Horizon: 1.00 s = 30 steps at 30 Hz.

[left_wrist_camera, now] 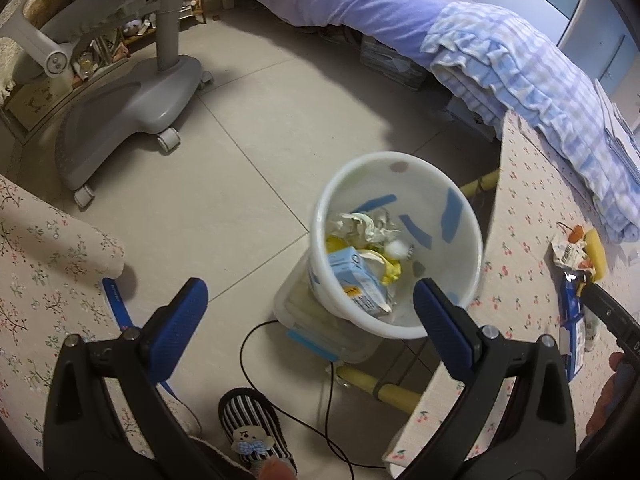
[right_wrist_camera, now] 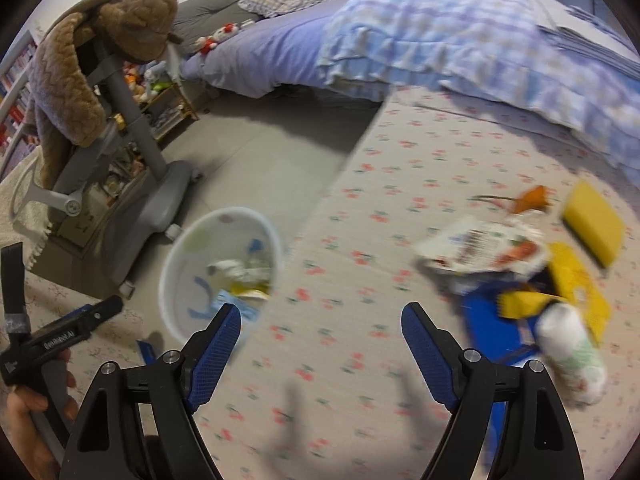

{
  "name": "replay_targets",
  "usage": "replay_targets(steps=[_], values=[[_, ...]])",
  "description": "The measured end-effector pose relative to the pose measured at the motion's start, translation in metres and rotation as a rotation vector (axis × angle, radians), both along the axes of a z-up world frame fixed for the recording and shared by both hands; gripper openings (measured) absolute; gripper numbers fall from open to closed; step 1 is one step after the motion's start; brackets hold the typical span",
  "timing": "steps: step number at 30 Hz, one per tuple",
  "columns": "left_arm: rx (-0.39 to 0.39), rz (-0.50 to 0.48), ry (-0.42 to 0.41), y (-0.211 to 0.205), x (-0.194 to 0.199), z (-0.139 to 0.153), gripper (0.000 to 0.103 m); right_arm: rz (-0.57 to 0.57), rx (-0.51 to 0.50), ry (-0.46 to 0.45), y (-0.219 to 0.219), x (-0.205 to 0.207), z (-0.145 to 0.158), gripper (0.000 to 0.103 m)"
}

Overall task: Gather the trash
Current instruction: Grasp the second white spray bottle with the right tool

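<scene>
Some trash is already held in the bin [left_wrist_camera: 396, 240]; wrappers [right_wrist_camera: 480, 252] at 2 o'clock are left; both tools are spread wide, empty.

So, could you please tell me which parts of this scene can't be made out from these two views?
- Bottom of the white bin, left wrist view: crumpled paper and a carton cover it.
- Blue packet on the table, left wrist view: partly behind the right gripper's finger.
- Trash pile, right wrist view: motion blur makes the print unreadable.
- Under the bed: too dark.
</scene>
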<state>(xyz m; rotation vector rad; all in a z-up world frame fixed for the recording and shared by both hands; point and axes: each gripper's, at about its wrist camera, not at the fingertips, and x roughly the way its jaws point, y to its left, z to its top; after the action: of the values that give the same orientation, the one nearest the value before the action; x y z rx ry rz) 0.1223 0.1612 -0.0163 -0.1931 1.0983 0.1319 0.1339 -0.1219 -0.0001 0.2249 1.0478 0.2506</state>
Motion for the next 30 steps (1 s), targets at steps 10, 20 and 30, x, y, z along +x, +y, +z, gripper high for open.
replay_targets(steps=[10, 20, 30], values=[[0.006, -0.066, 0.006, -0.042, 0.001, 0.000, 0.102, -0.139, -0.049, -0.032, -0.097, -0.028, 0.007, 0.084], [-0.013, -0.149, 0.030, -0.099, 0.005, -0.006, 0.102, -0.151, -0.136, 0.041, -0.157, -0.040, -0.016, 0.084], [-0.038, -0.217, 0.052, -0.145, 0.009, -0.012, 0.102, -0.112, -0.064, 0.157, -0.167, -0.031, -0.043, 0.073]])
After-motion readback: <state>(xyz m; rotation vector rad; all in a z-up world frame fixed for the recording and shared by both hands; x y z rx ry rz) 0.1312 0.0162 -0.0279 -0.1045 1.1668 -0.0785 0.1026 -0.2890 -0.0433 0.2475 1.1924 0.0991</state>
